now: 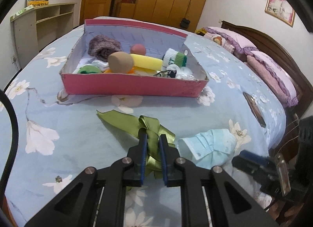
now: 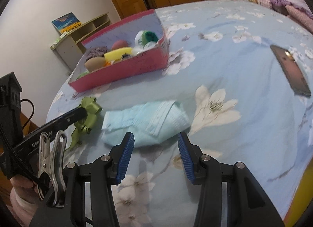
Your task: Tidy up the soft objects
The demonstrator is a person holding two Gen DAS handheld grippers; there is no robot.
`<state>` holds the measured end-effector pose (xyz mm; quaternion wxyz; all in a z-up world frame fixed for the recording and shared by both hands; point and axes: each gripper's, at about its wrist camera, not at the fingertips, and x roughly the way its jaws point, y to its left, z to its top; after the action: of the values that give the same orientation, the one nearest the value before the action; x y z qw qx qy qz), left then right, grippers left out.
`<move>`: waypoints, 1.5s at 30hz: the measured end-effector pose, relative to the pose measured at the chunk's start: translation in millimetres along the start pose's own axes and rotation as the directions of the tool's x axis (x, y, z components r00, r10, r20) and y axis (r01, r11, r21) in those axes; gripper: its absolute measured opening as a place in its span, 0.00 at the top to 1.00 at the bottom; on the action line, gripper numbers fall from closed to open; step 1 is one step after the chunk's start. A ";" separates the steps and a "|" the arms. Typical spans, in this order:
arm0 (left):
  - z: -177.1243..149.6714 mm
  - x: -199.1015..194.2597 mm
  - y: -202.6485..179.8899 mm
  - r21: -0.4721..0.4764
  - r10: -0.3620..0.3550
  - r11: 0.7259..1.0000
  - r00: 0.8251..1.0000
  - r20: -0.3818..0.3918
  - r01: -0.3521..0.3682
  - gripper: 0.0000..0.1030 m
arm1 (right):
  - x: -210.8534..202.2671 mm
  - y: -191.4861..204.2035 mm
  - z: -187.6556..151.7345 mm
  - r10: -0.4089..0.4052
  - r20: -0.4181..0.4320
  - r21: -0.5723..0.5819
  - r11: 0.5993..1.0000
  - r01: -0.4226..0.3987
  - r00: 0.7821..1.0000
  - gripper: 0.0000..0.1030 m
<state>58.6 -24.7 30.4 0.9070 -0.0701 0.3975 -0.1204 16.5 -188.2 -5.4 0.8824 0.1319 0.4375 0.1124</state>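
Observation:
My left gripper (image 1: 152, 139) is shut on a green satin ribbon bow (image 1: 137, 124), whose loops and tails spill out past the blue pads onto the bed. The same bow (image 2: 89, 109) shows at the left of the right wrist view, pinched by the left gripper's black fingers (image 2: 78, 114). A crumpled light blue face mask (image 2: 148, 121) lies just beyond my right gripper (image 2: 156, 142), which stands open with nothing between its pads. The mask (image 1: 209, 146) is right of the bow. A pink cardboard box (image 1: 135, 87) further back holds several soft items.
The box (image 2: 125, 68) contains a purple knit piece (image 1: 103, 47), a brown ball (image 1: 120, 63), a yellow foam roll (image 1: 146, 61) and rolled socks (image 1: 174, 58). A phone (image 2: 291, 70) lies on the floral bedspread to the right. Pillows (image 1: 273, 74) sit at the headboard.

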 end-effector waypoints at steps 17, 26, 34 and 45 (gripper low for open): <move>-8.4 -4.5 20.7 -0.050 -0.004 0.999 1.000 0.003 0.005 0.88 | 28.9 13.6 4.2 0.094 -0.032 0.137 0.987 -0.088 0.995 0.44; -10.0 -2.9 21.3 -0.056 -0.016 0.998 1.000 0.000 0.016 0.88 | 38.2 -2.4 8.7 0.083 -0.016 0.227 0.971 -0.078 0.996 0.58; -7.9 -11.5 21.8 -0.055 -0.022 0.998 1.000 0.020 0.023 0.88 | 33.0 6.2 6.6 0.080 0.018 0.141 0.987 -0.082 0.997 0.82; 10.5 -30.5 21.3 -0.049 -0.025 0.998 0.997 0.077 0.028 0.88 | 14.1 27.6 20.8 0.101 0.063 0.012 0.995 -0.102 0.993 0.85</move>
<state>49.9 4.4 54.2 0.9178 -0.1025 0.3644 -0.1197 39.2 -160.6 5.3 0.8877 0.1643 0.4033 0.1494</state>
